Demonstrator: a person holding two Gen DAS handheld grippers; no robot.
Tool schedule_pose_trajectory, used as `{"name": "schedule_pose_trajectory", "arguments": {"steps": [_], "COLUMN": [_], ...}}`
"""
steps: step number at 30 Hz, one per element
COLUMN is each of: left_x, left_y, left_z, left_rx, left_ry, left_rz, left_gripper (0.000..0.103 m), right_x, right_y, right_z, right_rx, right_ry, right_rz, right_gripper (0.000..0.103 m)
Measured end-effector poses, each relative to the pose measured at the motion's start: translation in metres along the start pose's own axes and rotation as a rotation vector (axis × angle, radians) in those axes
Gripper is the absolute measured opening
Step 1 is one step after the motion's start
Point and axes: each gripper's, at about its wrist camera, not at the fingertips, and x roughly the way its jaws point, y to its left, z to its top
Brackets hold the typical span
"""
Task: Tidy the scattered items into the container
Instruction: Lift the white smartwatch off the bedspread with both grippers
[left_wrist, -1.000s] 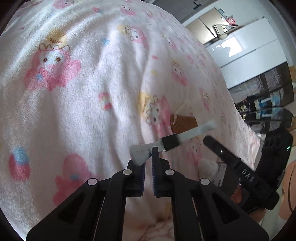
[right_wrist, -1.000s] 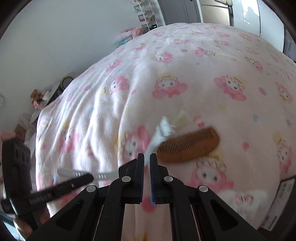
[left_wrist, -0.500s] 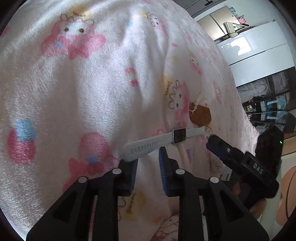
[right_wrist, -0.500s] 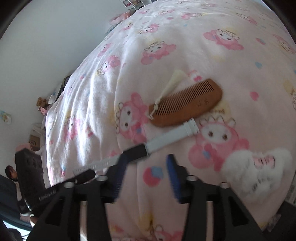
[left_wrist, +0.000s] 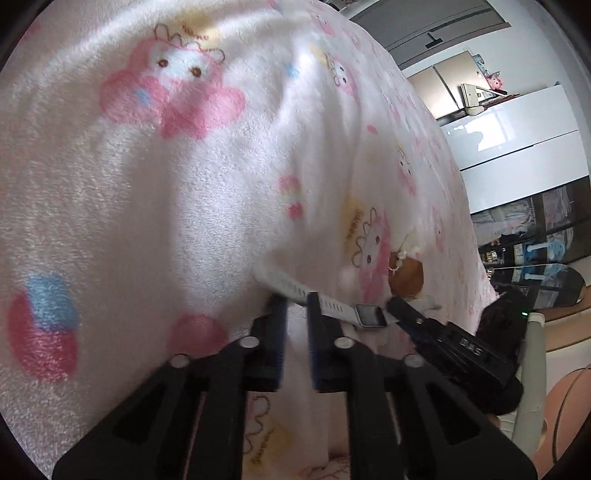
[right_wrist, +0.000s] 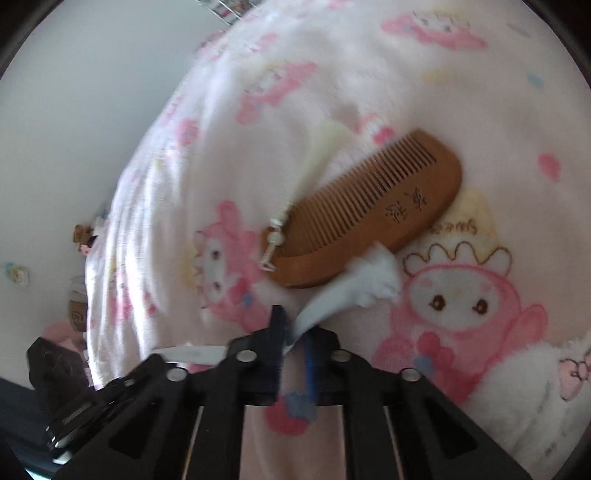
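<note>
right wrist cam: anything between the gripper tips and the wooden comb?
Yes: the white watch strap runs from the right gripper up to the comb, touching its edge.

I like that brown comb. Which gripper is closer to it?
Right. The right gripper sits just short of the comb, only the watch strap end between them. The left gripper is farther along the strap, the watch face between it and the comb.

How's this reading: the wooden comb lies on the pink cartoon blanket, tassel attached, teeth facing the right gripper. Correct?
Not quite. The right wrist view shows the wooden comb lying on the pink cartoon blanket, tassel attached, but its teeth face away from the right gripper; the engraved spine is the near side.
</note>
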Motion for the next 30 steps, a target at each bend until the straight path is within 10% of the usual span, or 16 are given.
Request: {"name": "schedule_pose_trajectory", "arguments": {"steps": [10, 13, 22, 24, 25, 30], "left_x": [-0.007, 0.006, 0.018, 0.022, 0.023, 0.003], "left_y": [-0.029, -0.014, 0.003, 0.002, 0.000, -0.017], "left_z": [-0.022, -0.024, 0.005, 0.010, 0.010, 0.000], "left_rx": [0.095, 0.043, -0.094, -0.091, -0.080, -0.018], "left_ry": [0.061, 0.127, 0.024, 0.010, 0.000, -0.037], "left_rz": [0.020, -0.009, -0.060, -0.033, 0.005, 0.009], "left_gripper": [0.005, 0.030, 0.046, 0.030, 0.000, 0.001], "right_x": [-0.089, -0.082, -0.069, -0.068, -0.067, -0.066], "right_y": [0.017, 0.003, -0.019, -0.027, -0.030, -0.028], "right_z": [-0.043, -0.045, -0.046, -0.042, -0.041, -0.035], "right_rx": [-0.088, -0.052, 0.012, 0.056, 0.069, 0.040], "right_ry": [-0.120, -0.071, -0.016, -0.040, -0.049, -0.063], "right_rz": [-0.037, -0.065, -0.072, -0.079, -0.070, -0.054], "right_gripper": [0.003, 0.003, 0.005, 0.006, 0.006, 0.004]}}
